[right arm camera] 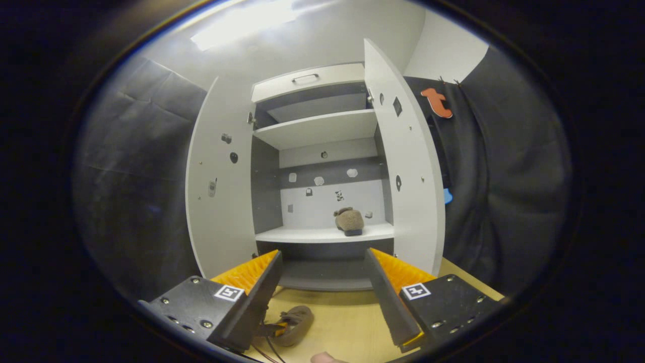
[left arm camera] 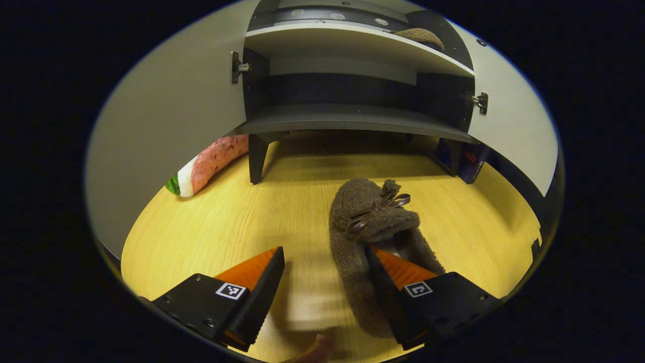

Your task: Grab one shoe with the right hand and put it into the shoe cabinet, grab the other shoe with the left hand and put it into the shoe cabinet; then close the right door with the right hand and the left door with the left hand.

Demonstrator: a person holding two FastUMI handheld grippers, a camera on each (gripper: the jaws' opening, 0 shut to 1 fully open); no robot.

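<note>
A fuzzy brown slipper [left arm camera: 370, 237] lies on the wooden surface [left arm camera: 227, 222] before the open shoe cabinet [left arm camera: 352, 118], the left gripper [left arm camera: 325, 272] poised with fingers wide, one inside its opening. Soft and light, it should pinch best at the side wall. The right gripper [right arm camera: 322, 277] hangs wide, empty; its mate [right arm camera: 348, 221] sits shelved.

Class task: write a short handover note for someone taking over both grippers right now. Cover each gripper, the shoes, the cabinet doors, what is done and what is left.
Left gripper: open, low over the table, one finger at the brown shoe lying in front of the cabinet.
Right gripper: open, holding nothing, facing the shoe cabinet.
Done: one shoe sits on a cabinet shelf.
Left: grasp the table shoe with the left gripper, shelve it, then shut the right door and the left door, both wide open.
</note>
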